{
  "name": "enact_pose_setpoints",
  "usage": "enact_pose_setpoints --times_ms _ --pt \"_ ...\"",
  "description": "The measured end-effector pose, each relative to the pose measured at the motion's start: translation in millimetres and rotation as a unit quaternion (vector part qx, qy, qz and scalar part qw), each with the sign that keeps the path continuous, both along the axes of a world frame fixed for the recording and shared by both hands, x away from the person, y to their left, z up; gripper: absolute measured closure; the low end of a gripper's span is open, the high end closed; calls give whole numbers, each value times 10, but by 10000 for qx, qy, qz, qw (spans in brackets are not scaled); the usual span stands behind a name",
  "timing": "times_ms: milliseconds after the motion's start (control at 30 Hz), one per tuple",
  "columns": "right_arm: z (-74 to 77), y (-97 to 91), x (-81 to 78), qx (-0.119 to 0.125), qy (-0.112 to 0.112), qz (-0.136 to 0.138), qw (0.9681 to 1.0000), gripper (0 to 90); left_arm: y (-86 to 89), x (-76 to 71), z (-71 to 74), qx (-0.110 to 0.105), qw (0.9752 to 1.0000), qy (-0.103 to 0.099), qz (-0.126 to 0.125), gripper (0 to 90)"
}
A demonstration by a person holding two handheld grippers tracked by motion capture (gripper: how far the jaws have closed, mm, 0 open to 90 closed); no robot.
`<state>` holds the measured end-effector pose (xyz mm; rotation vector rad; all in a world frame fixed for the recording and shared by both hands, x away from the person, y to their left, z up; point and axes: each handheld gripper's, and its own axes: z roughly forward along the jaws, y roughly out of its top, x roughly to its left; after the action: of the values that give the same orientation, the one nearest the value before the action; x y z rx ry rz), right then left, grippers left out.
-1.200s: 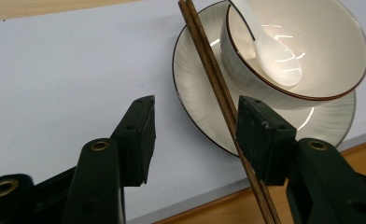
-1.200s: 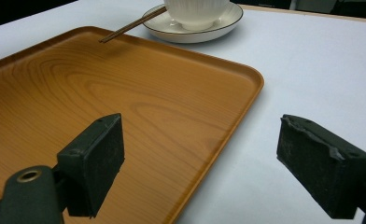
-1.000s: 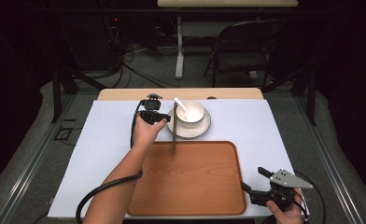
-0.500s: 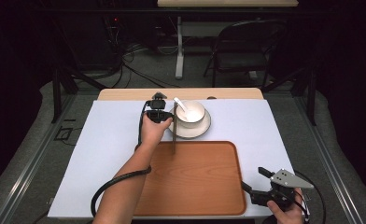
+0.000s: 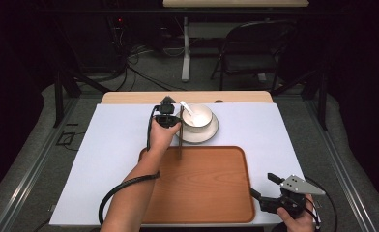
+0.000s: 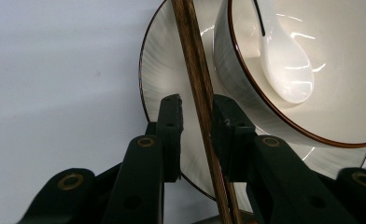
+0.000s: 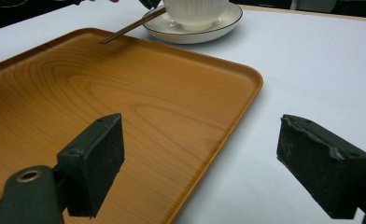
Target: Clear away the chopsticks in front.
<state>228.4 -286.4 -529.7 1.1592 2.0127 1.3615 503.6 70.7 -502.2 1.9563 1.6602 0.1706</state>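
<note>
1. The left claw (image 6: pixel 195 121) straddles the chopsticks (image 6: pixel 197 88): the sticks run up between its jaws, which have just been closing. The right-hand pad looks to be against the wood, while a sliver of gap shows at the left pad, so the pair is not clamped yet.
2. The chopsticks lean on the rim of the saucer (image 6: pixel 165 65), just beside the bowl (image 6: pixel 284 112) holding the white spoon (image 6: pixel 284 70); in the high view their near end reaches over the far edge of the wooden tray (image 5: pixel 197 193).
3. Risk, as I read it: two thin sticks could split, so one is pinched and the other rolls off the saucer onto the tabletop (image 5: pixel 115 145).
4. Second risk: a sideways lift could knock the bowl, since the pad sits so near its wall.
5. The right claw (image 7: pixel 218 158) waits wide apart at the tray's near right corner, holding nothing.
6. Against a second ago, the left hand (image 5: pixel 162 137) sits farther up the tabletop and lower, right at the saucer; the right claw is unmoved.
</note>
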Motion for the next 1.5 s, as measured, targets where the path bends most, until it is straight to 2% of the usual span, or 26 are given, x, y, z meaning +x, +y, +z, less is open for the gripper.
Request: enact_pose_setpoints --times_ms 233,267,500,700,800,900,967,1067,1167,1333,1500 --pt "-1 -3 4 -4 1 -2 10000 147 4 27 5 -59 9999 121 -11 741" --pt "-1 -3 4 8 5 -7 10000 147 3 33 0 -147 9998 145 22 741" --pt "0 -3 1 9 1 -14 10000 147 21 83 -29 -296 9982 483 182 768" --pt "0 -8 3 5 -4 -8 10000 147 25 125 -23 -250 9972 655 259 788" --pt "0 -7 2 11 -6 -12 10000 147 21 154 -16 -233 9959 827 276 804" --pt "0 -7 5 14 4 -11 10000 147 0 180 -6 -120 9941 1016 365 825" --pt "-1 -7 7 19 7 -10 10000 147 -30 186 3 -5 9939 1023 416 836" --pt "-1 -11 5 18 8 -8 10000 147 -30 197 16 -30 9929 1110 417 847" --pt "-1 -12 4 18 3 -5 10000 147 1 196 36 -74 9934 1041 467 850" --pt "0 -13 4 21 8 -4 10000 147 127 172 109 -174 9936 969 547 851" --pt "-2 -14 7 30 -2 -10 10000 147 317 76 211 -281 9933 932 628 851"
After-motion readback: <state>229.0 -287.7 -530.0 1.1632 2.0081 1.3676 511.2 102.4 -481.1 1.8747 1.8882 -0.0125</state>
